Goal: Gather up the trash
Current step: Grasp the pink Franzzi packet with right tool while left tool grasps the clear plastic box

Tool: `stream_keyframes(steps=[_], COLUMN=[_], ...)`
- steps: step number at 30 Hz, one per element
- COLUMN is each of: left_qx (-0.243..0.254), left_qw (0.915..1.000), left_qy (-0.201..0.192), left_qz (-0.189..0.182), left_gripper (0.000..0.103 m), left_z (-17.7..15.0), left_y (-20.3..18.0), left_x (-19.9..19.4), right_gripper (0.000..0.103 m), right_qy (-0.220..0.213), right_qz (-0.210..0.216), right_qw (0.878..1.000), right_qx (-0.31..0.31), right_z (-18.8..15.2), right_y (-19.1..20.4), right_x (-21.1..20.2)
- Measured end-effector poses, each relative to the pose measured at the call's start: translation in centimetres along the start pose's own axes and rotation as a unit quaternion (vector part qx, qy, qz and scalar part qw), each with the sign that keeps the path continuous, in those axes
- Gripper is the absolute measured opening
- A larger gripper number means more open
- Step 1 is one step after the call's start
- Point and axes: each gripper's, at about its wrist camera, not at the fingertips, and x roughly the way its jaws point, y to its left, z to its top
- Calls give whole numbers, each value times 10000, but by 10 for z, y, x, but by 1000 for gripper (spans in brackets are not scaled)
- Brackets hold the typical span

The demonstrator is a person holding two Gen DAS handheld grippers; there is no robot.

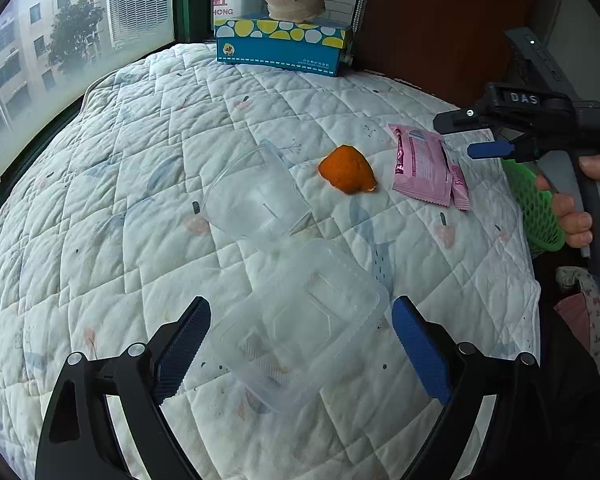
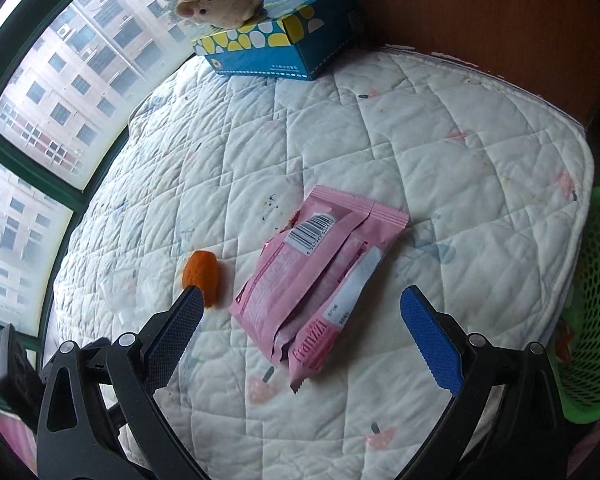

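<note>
A white quilted bed (image 1: 140, 184) holds scattered trash. Beside its edge stands a green mesh basket (image 2: 592, 300). The left gripper (image 1: 300, 344), fingers spread, frames a clear plastic clamshell (image 1: 300, 328). The right gripper (image 2: 300, 332), fingers spread, frames a pink wrapper (image 2: 312, 276); orange peel (image 2: 202, 276) lies just beside it. Nothing appears grasped yet. The next move likely calls for closing on the wrapper, then carrying it to the basket.
</note>
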Motion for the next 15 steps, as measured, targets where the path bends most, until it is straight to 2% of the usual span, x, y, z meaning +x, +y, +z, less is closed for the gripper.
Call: stream_keyframes(steps=[8,11,15], left_qx=[336,575,776], left_qw=[9993,9980,9961], left_qy=[171,268,385], left_qz=[-88,-73,-139], left_gripper=[94,94,94], left_z=[0,3,6], left_y=[3,0,-1], left_x=[5,10,15], right_gripper=[96,94,82], right_qy=[177,194,205], right_qz=[-177,-382,-718], right_qw=[9988,9981,9971], right_qx=[415,436,142], right_z=[8,8,6], right_y=[1,4,12], right_x=[32,37,38])
